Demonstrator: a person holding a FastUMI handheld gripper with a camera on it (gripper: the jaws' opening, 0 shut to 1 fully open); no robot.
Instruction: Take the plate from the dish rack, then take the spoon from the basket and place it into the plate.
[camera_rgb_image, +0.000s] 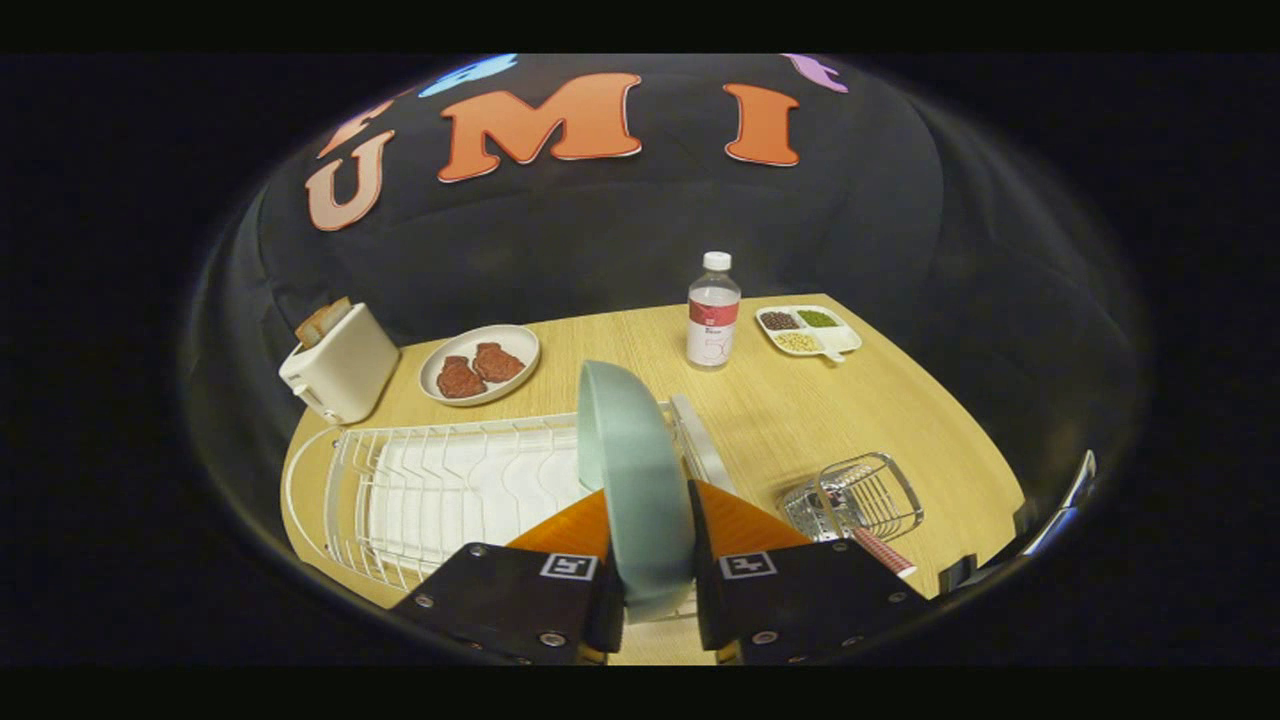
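Plate (640, 480): pale green, smooth, round, held on edge between the two black fingers of the gripper (655, 595), which are closed against its lower rim from either side; it is seen above the right end of the dish rack (440, 490).

Dish rack: white wire, long and ribbed, laid on the wooden table (780, 420), just ahead of the fingers.

Basket (860, 495): shiny metal wire, set right of the rack, near the right finger. A handle with a red-and-white pattern, taken to be the spoon (885, 552), is seen leaning out of it.

Toaster (340, 362): cream, boxy, with bread in the slot, beyond the rack's left end.

Oval dish (480, 363): two brown patties carried.

Bottle (713, 312): clear plastic, white cap, upright beyond the plate.

Divided tray (808, 331): white, dark, green and yellow fillings held.
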